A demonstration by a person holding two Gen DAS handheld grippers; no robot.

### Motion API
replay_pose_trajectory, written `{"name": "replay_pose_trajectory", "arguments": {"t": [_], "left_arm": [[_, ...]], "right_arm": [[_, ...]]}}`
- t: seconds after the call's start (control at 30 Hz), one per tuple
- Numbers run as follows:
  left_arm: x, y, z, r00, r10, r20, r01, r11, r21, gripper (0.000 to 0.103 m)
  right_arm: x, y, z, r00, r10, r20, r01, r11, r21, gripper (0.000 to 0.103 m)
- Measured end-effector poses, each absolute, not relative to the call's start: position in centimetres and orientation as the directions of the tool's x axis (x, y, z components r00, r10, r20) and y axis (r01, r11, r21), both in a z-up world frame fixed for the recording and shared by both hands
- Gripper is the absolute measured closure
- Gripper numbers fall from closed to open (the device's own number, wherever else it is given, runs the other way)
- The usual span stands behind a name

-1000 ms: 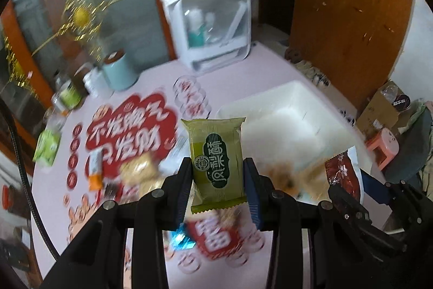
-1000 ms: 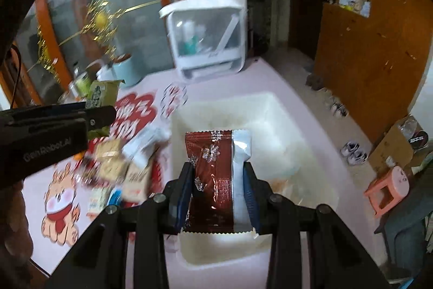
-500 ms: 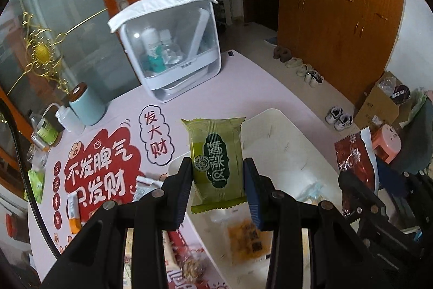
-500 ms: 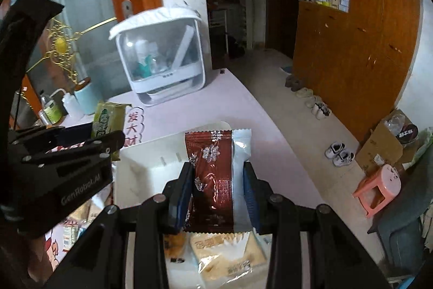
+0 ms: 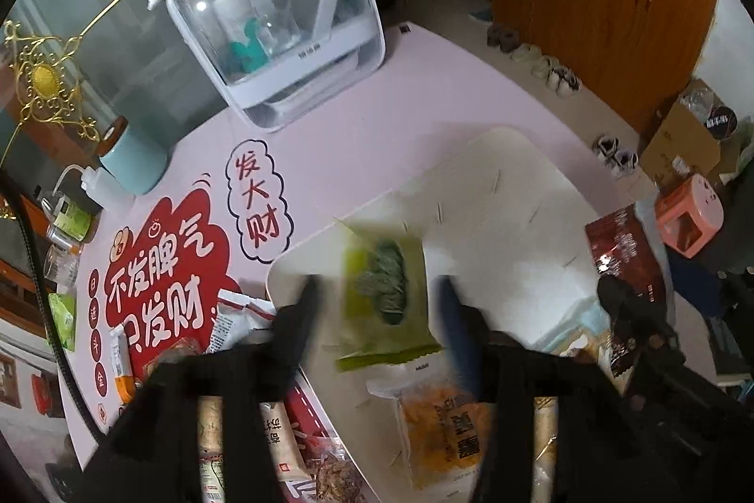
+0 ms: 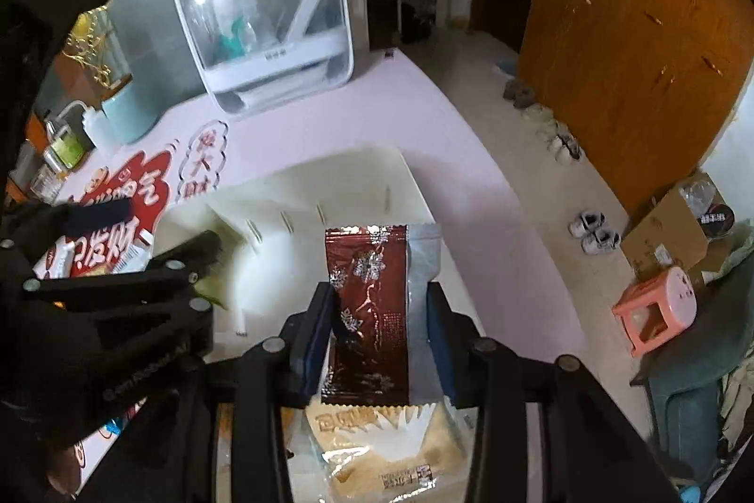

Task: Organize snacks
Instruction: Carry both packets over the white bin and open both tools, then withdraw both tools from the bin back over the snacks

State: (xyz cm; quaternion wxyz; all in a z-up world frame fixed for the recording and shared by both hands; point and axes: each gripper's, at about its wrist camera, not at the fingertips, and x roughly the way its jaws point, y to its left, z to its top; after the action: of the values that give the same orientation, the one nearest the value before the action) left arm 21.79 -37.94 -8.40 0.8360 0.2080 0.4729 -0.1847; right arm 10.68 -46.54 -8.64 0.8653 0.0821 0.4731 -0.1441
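Green-wrapped snack packet (image 5: pixel 384 295) is loose between the left gripper (image 5: pixel 377 305) fingers, blurred, above the white bin (image 5: pixel 513 168); half a second ago those fingers clamped it, and they have just been opening, now wide with clear gaps each side. The right gripper (image 6: pixel 379 309) jaws have likewise been opening: the dark red packet (image 6: pixel 367 305) stands between them, a gap showing at the 3 o'clock pad. Judgement: both snacks are being released into the bin, atop the packets already there.

Black hand-held gripper (image 6: pixel 379 314) with blue pads (image 6: pixel 315 333), silver screws.
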Motion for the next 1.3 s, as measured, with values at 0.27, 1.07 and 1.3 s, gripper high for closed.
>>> {"name": "replay_pose_trajectory", "arguments": {"t": [0.27, 1.07, 1.3], "left_arm": [[21.9, -36.6, -9.0, 0.47, -0.107, -0.876, 0.499, 0.851, 0.164, 0.024], [16.6, -30.3, -6.3, 0.478, -0.134, -0.868, 0.492, 0.86, 0.138, 0.024], [14.1, -25.4, -5.4, 0.484, -0.143, -0.863, 0.478, 0.869, 0.124, 0.024]], "right_arm": [[10.1, -46.8, -8.8, 0.507, -0.138, -0.851, 0.334, 0.941, 0.046, 0.05], [6.0, -41.0, -6.2, 0.555, -0.1, -0.826, 0.3, 0.95, 0.087, 0.049], [4.5, -37.4, -5.7, 0.558, -0.078, -0.826, 0.261, 0.962, 0.085, 0.05]]}}
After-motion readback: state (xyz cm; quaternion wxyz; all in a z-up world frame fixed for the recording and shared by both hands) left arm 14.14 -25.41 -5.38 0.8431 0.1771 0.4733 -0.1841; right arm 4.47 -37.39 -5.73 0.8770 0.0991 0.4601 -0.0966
